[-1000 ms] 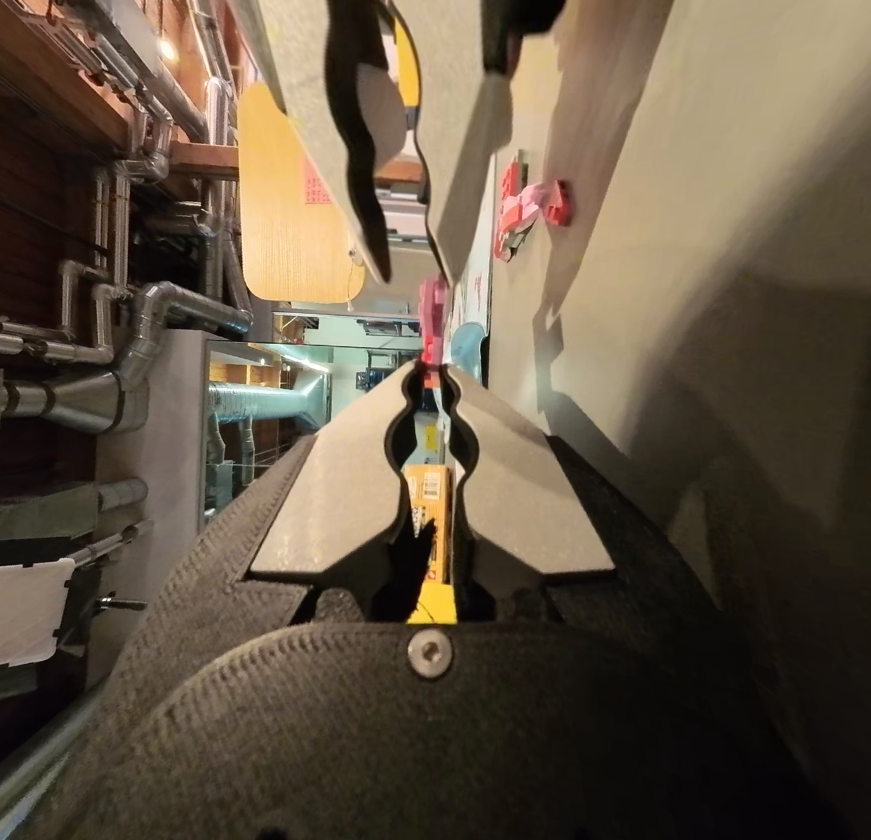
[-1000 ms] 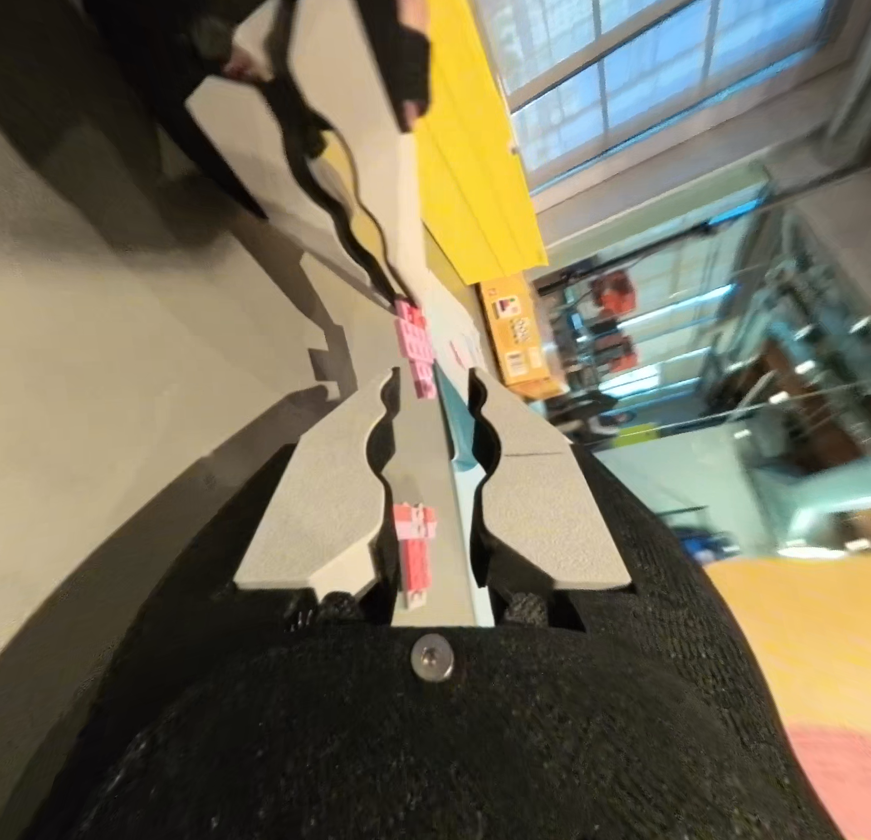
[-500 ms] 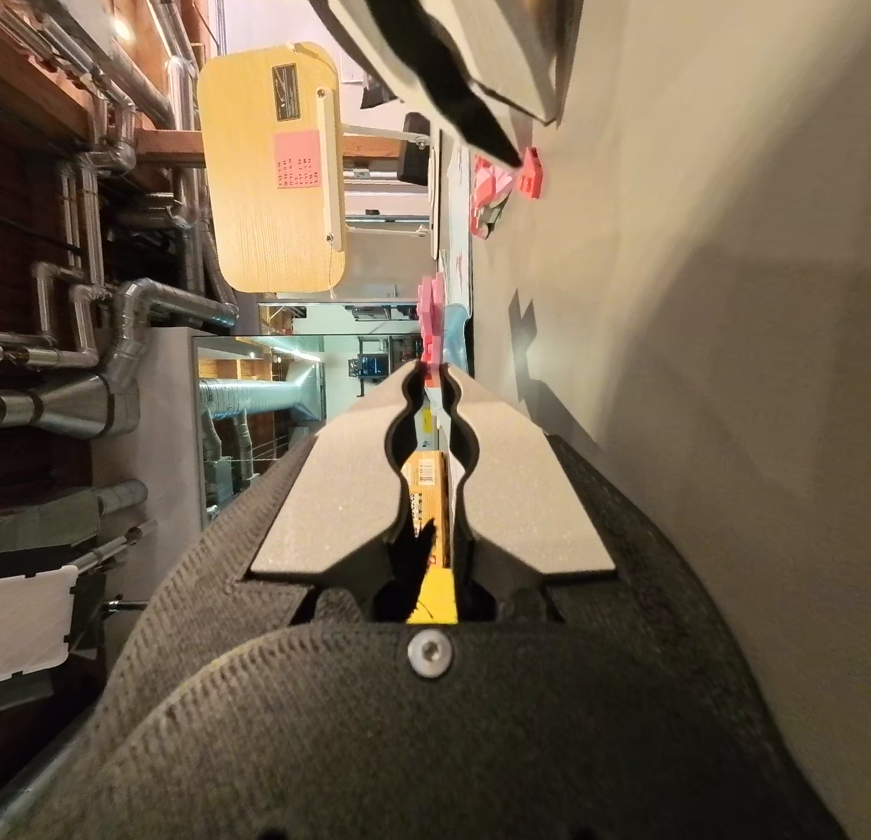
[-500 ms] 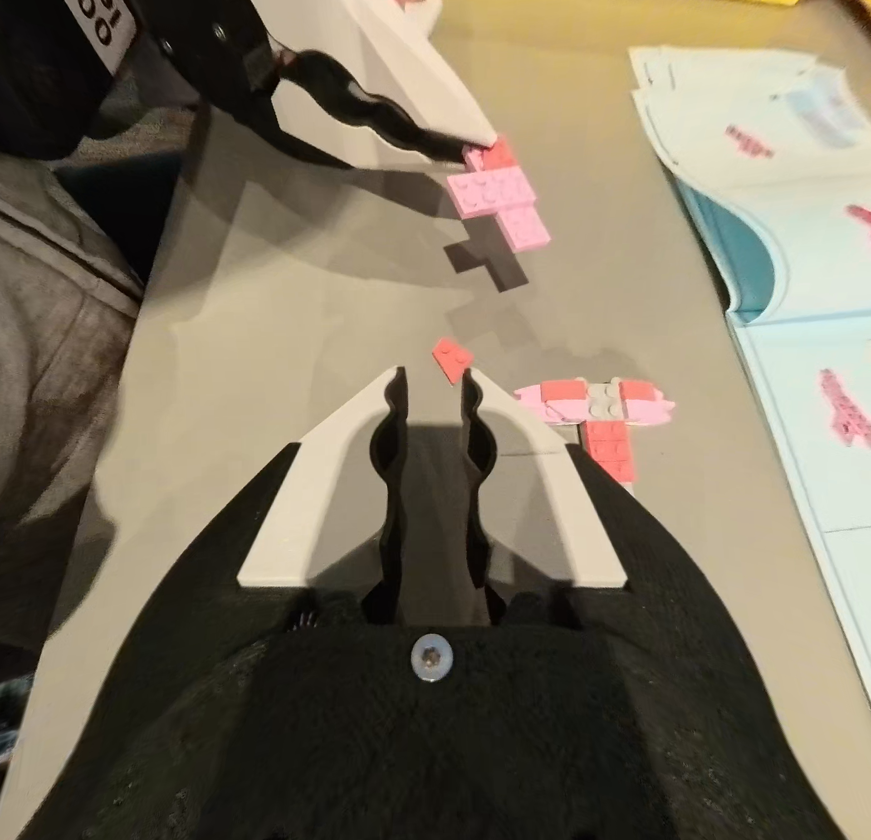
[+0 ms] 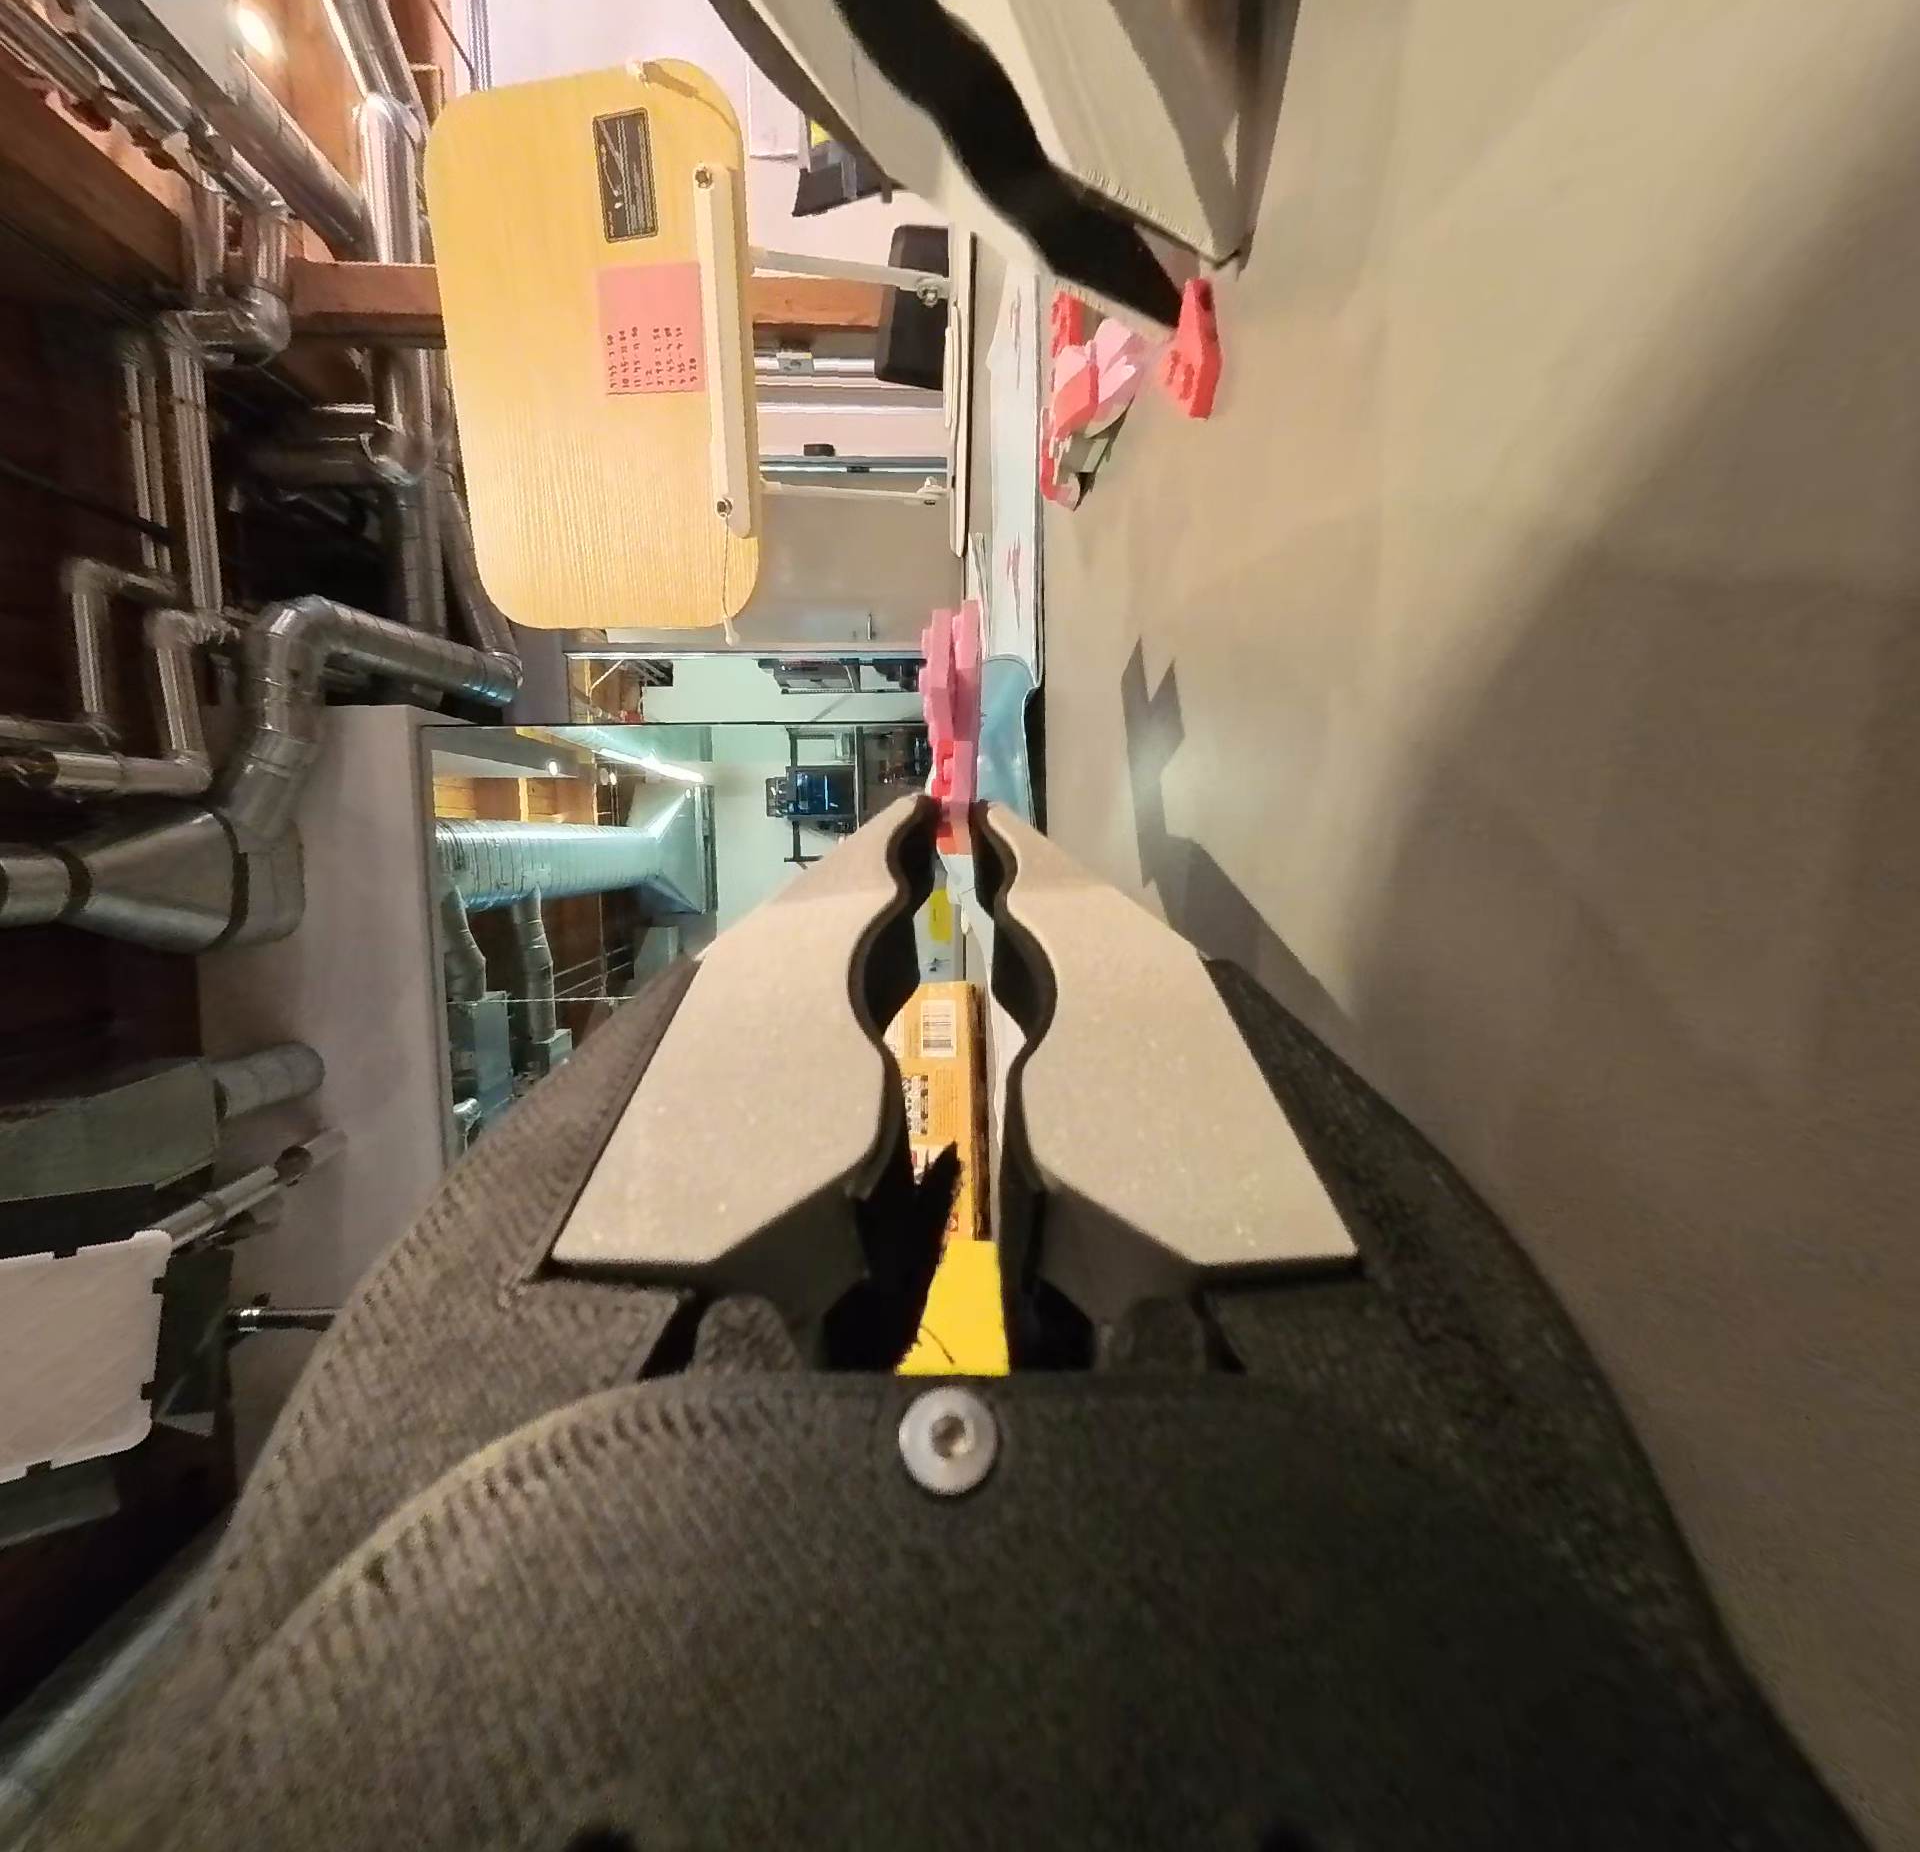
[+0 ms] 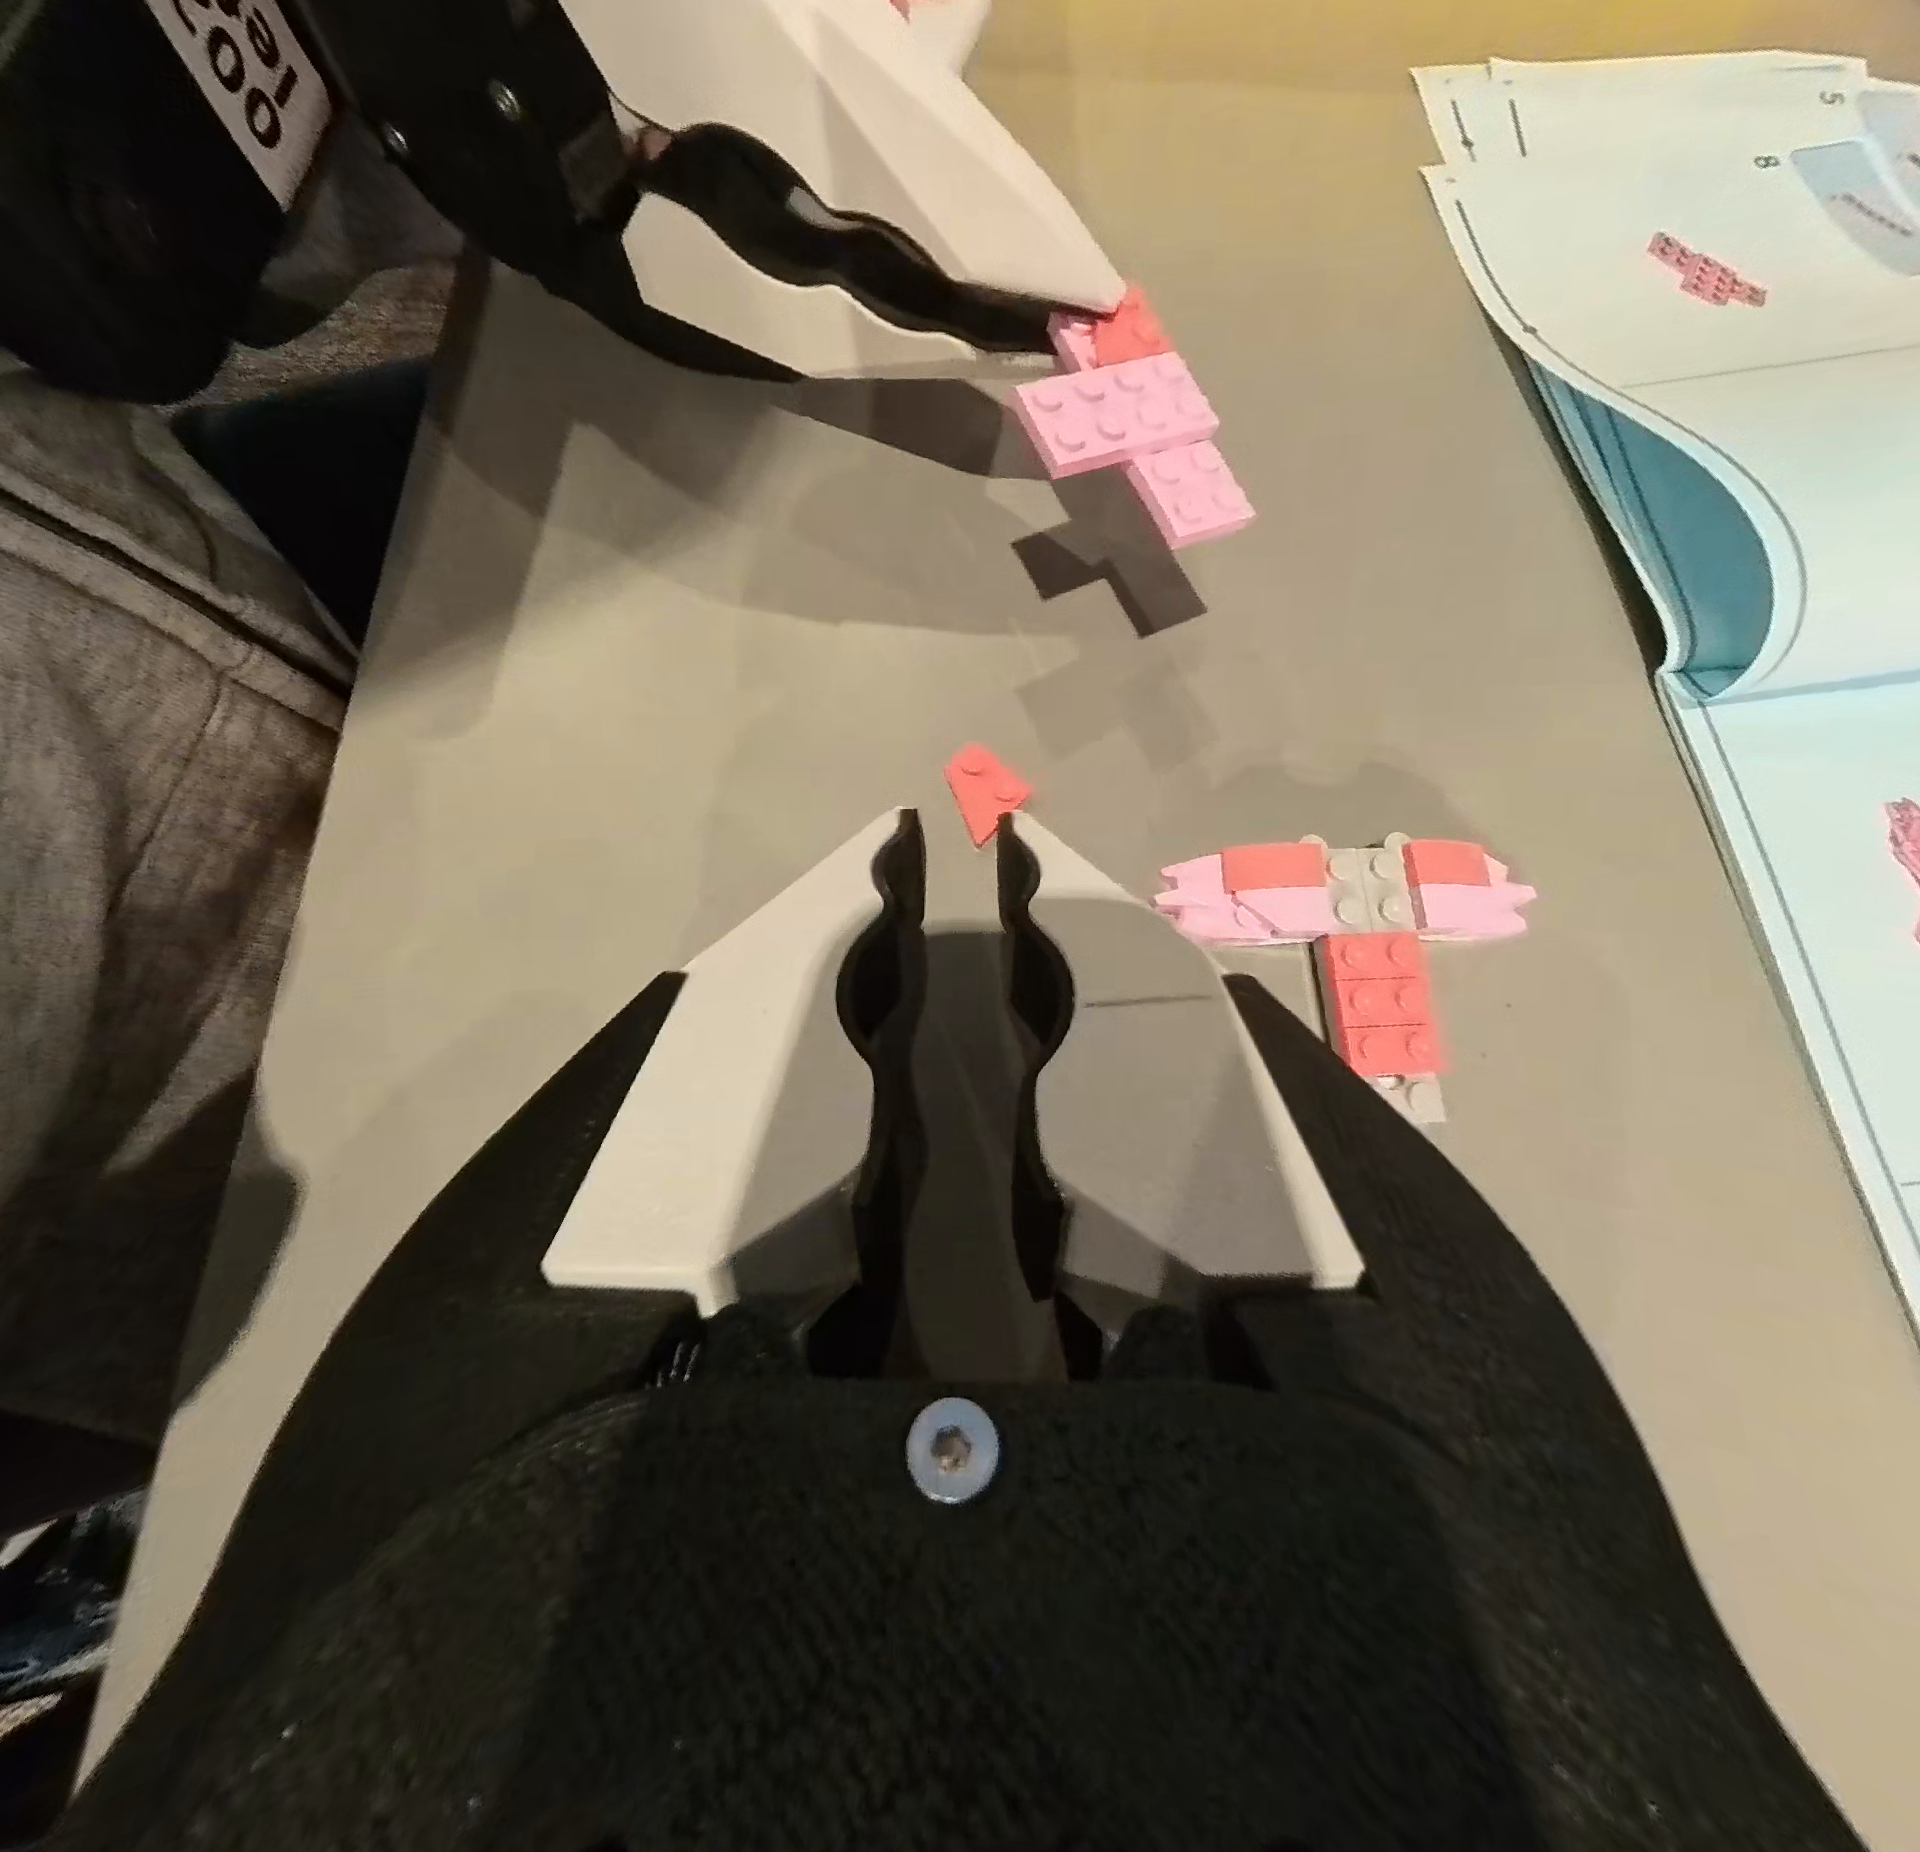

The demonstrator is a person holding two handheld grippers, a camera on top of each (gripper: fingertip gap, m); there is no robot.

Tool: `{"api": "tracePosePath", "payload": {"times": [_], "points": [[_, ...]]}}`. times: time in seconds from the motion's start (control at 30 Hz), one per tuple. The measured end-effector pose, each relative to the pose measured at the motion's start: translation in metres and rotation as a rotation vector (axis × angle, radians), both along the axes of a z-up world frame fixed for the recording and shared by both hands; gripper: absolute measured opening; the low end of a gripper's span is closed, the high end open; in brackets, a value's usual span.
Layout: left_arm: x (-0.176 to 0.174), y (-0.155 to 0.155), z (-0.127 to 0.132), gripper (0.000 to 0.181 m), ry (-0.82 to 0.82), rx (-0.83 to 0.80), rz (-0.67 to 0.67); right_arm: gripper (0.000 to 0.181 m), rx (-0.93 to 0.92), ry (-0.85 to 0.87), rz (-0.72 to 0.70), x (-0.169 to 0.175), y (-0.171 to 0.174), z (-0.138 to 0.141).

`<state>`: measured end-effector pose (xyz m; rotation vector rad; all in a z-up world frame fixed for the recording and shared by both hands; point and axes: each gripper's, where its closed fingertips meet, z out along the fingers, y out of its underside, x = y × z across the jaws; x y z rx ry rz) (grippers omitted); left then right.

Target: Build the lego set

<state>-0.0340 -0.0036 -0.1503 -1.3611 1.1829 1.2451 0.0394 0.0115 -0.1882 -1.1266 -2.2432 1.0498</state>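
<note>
Right gripper [image 6: 958, 828], jaws parted and empty, noses up to the small red wedge plate [image 6: 987, 790]. Best straddle it squarely before closing. Beyond that plate, the left gripper [image 6: 1081, 308] pinches the pink plate assembly [image 6: 1138, 420] aloft.

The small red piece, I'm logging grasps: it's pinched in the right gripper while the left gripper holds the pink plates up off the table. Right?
Not quite. The right wrist view shows the small red piece lying loose on the table, just ahead of the open right gripper. The left gripper does hold the pink plates up off the table.

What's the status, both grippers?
Left gripper shut on pink plate assembly, held above table. Right gripper open, empty, at loose red piece. Nothing blocking.
</note>
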Motion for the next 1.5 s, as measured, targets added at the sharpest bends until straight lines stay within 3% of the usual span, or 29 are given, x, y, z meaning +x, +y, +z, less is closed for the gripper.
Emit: {"api": "tracePosePath", "payload": {"times": [0.33, 1.5], "points": [[-0.002, 0.0, -0.001, 0.006, -0.008, -0.006, 0.008, 0.029, -0.069, -0.01, 0.008, -0.007, -0.005, 0.005], [-0.006, 0.0, -0.002, 0.006, -0.019, -0.013, 0.027, 0.02, -0.028, -0.015, 0.008, -0.013, -0.006, 0.0]]}}
